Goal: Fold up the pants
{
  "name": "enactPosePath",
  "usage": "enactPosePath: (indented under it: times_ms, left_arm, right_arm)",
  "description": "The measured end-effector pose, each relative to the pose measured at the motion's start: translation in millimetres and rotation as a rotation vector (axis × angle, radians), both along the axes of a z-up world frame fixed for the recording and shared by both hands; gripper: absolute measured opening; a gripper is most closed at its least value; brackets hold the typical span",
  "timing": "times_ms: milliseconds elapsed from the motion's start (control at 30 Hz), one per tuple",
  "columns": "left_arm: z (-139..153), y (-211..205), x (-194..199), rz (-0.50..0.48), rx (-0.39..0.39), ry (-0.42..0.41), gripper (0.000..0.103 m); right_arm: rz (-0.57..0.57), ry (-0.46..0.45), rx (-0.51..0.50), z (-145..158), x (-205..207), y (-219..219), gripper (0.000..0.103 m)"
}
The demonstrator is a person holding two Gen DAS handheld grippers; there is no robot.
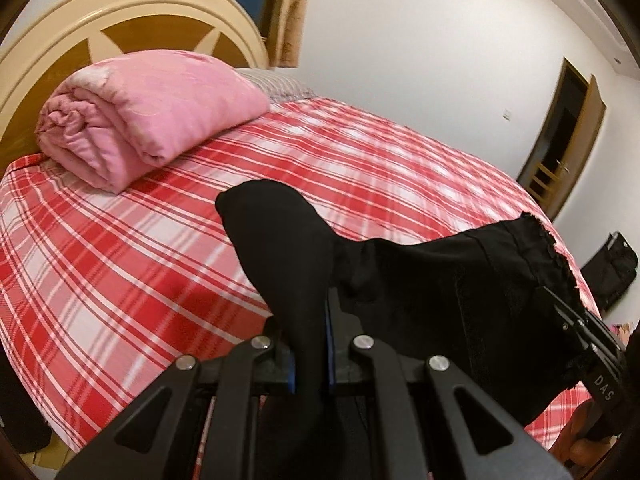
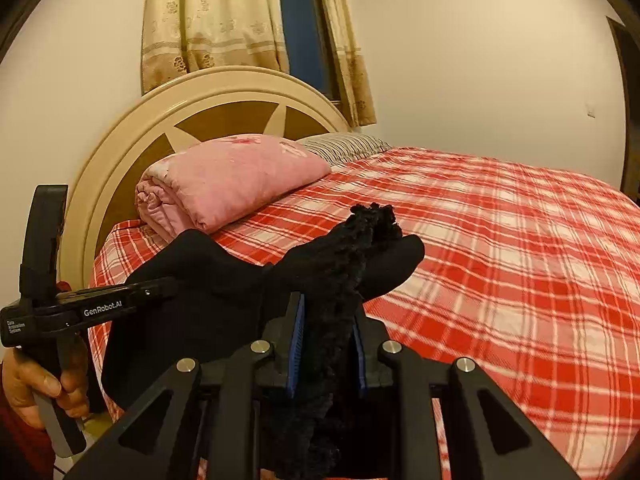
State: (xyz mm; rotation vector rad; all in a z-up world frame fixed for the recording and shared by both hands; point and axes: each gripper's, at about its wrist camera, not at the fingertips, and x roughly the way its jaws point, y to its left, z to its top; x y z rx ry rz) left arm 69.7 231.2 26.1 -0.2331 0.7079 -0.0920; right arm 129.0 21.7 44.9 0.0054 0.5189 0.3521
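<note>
Both clamped: left hand-held gripper (image 1: 312, 344) pinches smooth black fabric pants (image 1: 420, 280) above the red plaid bed (image 1: 140, 264), while only the right hand-held gripper (image 2: 328, 332) view shows what looks like their frilly edge.

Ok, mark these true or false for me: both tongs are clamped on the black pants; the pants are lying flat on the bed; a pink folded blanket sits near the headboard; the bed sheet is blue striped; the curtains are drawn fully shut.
1. Both tongs grip the black pants. True: the left tongs and the right tongs are each shut on the fabric.
2. The pants lie flat on the bed. False: they hang bunched between the two tongs, above the sheet.
3. A pink folded blanket sits near the headboard. True.
4. The bed sheet is blue striped. False: it is red and white plaid.
5. The curtains are fully shut. False: a dark gap of window shows between them.
</note>
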Motion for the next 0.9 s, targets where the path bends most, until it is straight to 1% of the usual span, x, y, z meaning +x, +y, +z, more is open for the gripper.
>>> enactPosePath:
  times_ms: [100,133,167,267,333,433,533,600,700,767,900]
  left_arm:
    - [-0.2,12.4,6.2,0.028,-0.013,-0.011,0.01]
    - [-1.2,16.1,8.4,0.038,-0.016,-0.01,0.01]
    - [-1.8,18.8,10.7,0.046,-0.019,-0.009,0.01]
    - [-8.7,25.8,18.4,0.072,-0.007,0.0,0.01]
    - [-20.0,30.1,26.4,0.094,0.011,0.024,0.01]
    - [-40.7,36.7,37.3,0.115,0.013,0.081,0.01]
    - [-58.4,43.0,44.4,0.138,0.022,0.127,0.011]
    - [-65.7,47.6,47.4,0.14,0.004,0.144,0.013]
    - [-72.4,46.1,49.2,0.14,0.016,0.164,0.015]
    - [-76.1,43.2,49.9,0.145,0.03,0.175,0.016]
    - [-82.3,42.4,51.7,0.15,0.044,0.189,0.017]
  right_arm:
    - [0.009,-0.01,-0.021,-1.3,7.3,6.1,0.022]
    - [0.016,-0.017,-0.045,-4.0,12.1,10.7,0.022]
    - [0.029,-0.012,-0.085,-14.1,23.8,16.1,0.022]
    - [0.031,0.05,-0.103,-40.5,47.2,16.8,0.022]
    - [0.026,0.09,-0.119,-58.6,57.9,15.7,0.021]
    - [0.001,0.139,-0.136,-80.8,68.8,10.8,0.021]
    - [-0.009,0.177,-0.142,-94.7,75.7,5.1,0.021]
    - [-0.014,0.196,-0.171,-103.8,79.4,6.4,0.021]
    - [-0.022,0.211,-0.173,-112.6,81.7,5.4,0.022]
    - [-0.022,0.22,-0.155,-113.5,82.6,2.8,0.022]
    - [-0.022,0.223,-0.157,-114.5,83.3,3.1,0.022]
